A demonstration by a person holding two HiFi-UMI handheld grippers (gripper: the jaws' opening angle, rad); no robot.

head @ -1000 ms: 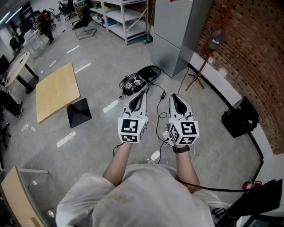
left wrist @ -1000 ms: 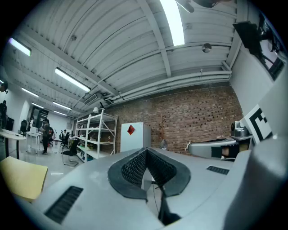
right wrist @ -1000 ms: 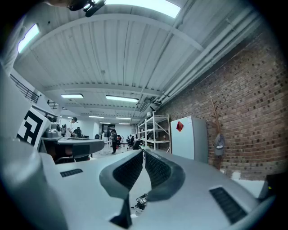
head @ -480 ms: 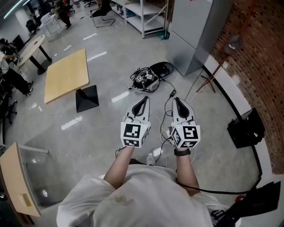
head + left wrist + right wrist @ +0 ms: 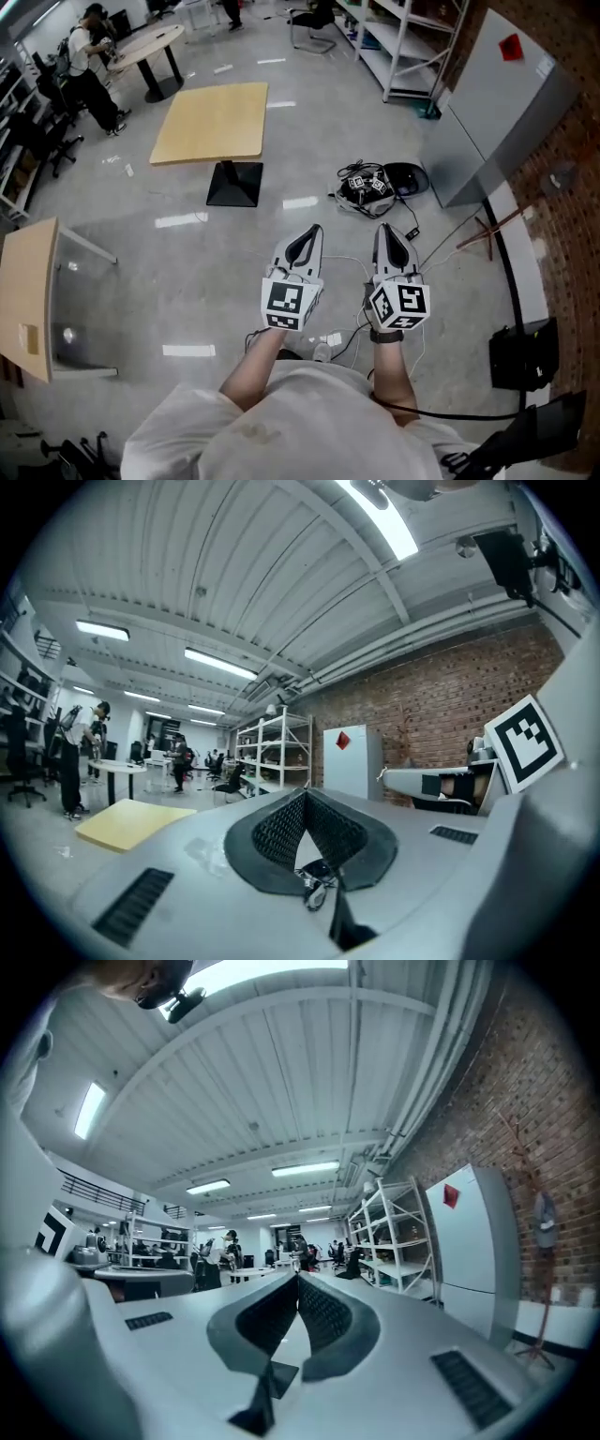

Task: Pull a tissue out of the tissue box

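No tissue box shows in any view. In the head view my left gripper (image 5: 314, 229) and right gripper (image 5: 382, 228) are held side by side at waist height over the grey floor, both pointing level and away from me. Each one is shut with nothing between its pads. The left gripper view looks over the closed left gripper (image 5: 305, 793) toward a brick wall, a grey cabinet and shelving. Over the closed right gripper (image 5: 298, 1279), the right gripper view takes in shelving and distant people.
A square wooden table (image 5: 211, 122) on a black foot stands ahead to the left. A tangle of cables with a black case (image 5: 375, 183) lies on the floor ahead. A grey cabinet (image 5: 497, 103) and shelving (image 5: 403, 37) stand at the right, a black box (image 5: 523, 354) near the wall.
The person has turned: the wooden table, the cable tangle and the cabinet have slid rightward across the head view. Both grippers stayed side by side, shut and empty.
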